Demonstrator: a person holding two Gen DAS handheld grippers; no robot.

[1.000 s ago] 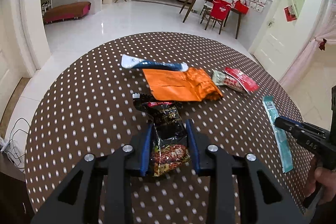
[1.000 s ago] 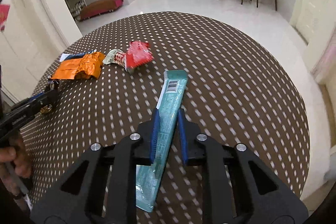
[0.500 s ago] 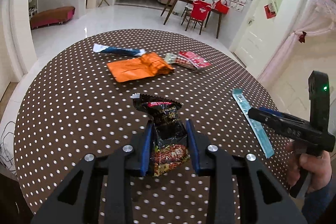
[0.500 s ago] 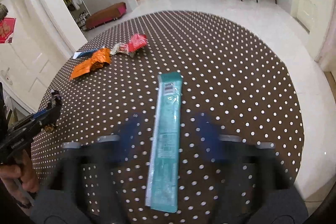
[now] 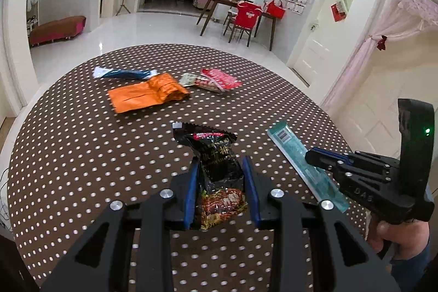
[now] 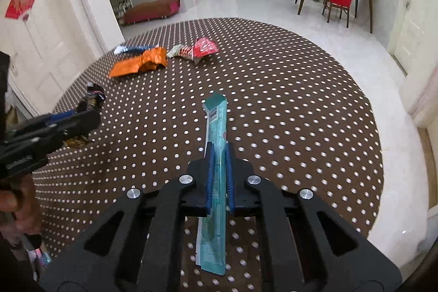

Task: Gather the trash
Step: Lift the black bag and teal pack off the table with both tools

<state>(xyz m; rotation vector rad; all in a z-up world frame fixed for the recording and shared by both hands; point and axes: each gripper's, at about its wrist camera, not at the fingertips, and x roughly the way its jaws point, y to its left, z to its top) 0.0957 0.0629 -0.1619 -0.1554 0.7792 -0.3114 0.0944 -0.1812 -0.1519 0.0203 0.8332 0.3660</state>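
Observation:
A black snack wrapper [image 5: 216, 152] sits pinched between the blue pads of my left gripper [image 5: 219, 166], which is shut on it just above the brown dotted table [image 5: 68, 155]. In the right wrist view, the jaws of my right gripper [image 6: 219, 152] are closing tight on a long teal wrapper [image 6: 216, 114], and the pads press its sides. From the left wrist view, the right gripper [image 5: 309, 155] shows at the right with the teal wrapper [image 5: 290, 149] running through it. The left gripper [image 6: 93, 116] enters the right wrist view from the left.
Farther back on the table lie an orange wrapper [image 5: 145, 95], a blue and white wrapper [image 5: 123, 73] and a red wrapper [image 5: 219, 78]. The round table edge [image 6: 356, 106] curves along the right. A hand [image 5: 397, 234] holds the right gripper's handle.
The right gripper let go of the teal wrapper, opened wide over it, then shut on it again. The left gripper kept hold of the black wrapper while both hands shifted across the table.

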